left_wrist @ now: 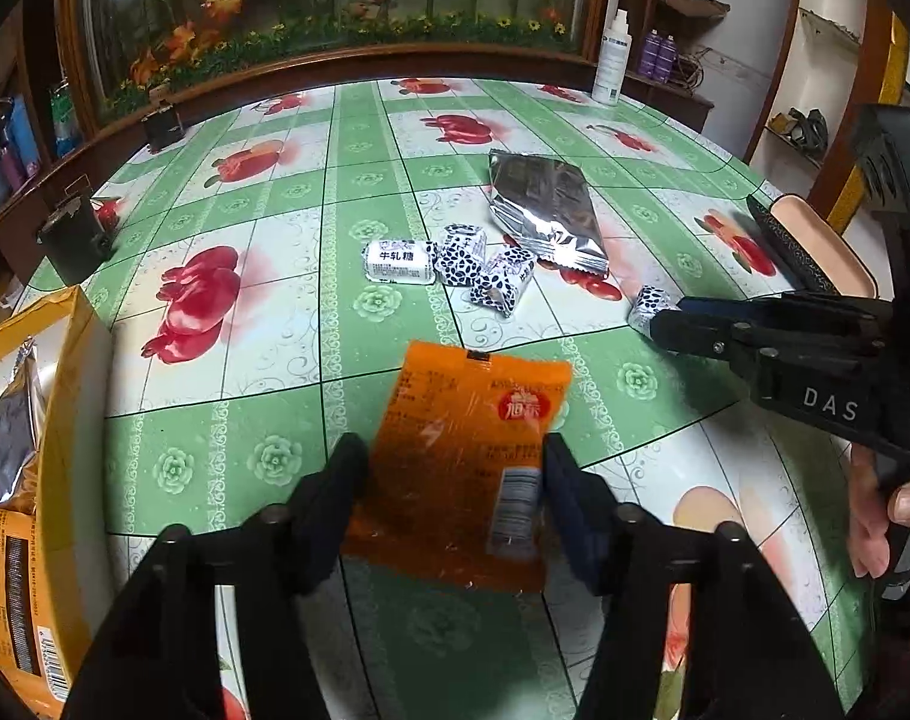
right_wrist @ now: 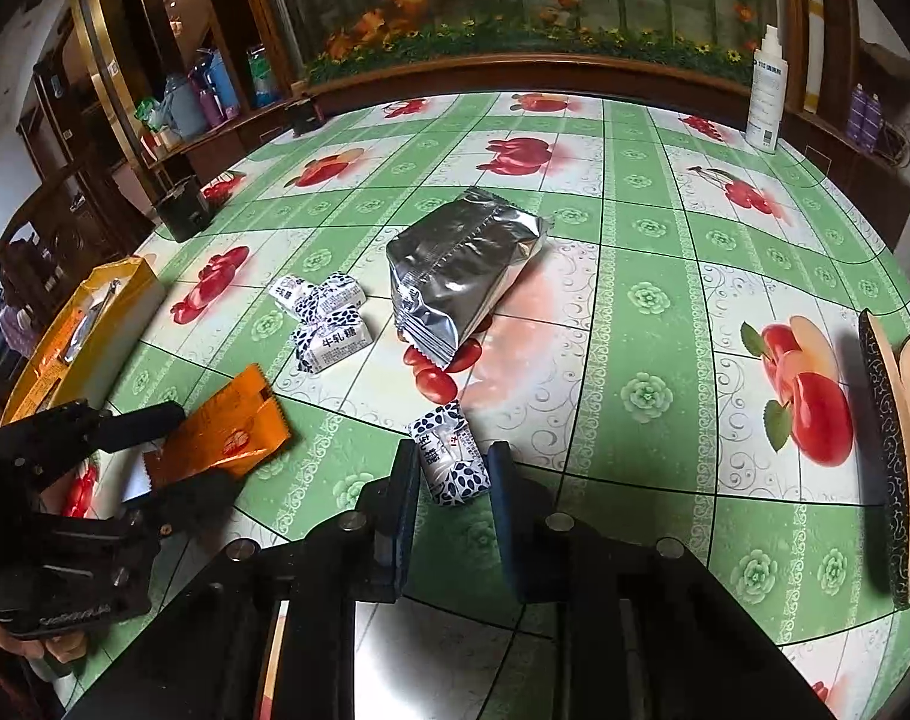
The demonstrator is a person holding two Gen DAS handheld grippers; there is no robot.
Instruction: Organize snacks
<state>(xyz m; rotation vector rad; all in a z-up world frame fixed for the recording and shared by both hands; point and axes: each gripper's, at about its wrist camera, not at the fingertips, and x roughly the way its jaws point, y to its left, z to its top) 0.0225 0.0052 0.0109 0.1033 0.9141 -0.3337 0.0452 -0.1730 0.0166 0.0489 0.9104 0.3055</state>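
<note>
An orange snack packet (left_wrist: 463,462) lies between the fingers of my left gripper (left_wrist: 455,468), whose jaws touch its sides; it also shows in the right wrist view (right_wrist: 227,429). My right gripper (right_wrist: 452,468) straddles a single black-and-white nougat candy (right_wrist: 452,456) on the table, jaws close at its sides; the candy also shows in the left wrist view (left_wrist: 652,306). Three more nougat candies (left_wrist: 449,267) sit mid-table beside a silver foil bag (left_wrist: 541,210). A yellow box (left_wrist: 29,480) at the left holds a silver packet.
The round table has a green fruit-print cloth (left_wrist: 275,312). A pink-lidded case (left_wrist: 814,246) sits at the right edge. A white spray bottle (left_wrist: 610,60) and two small black cups (left_wrist: 74,237) stand near the far rim.
</note>
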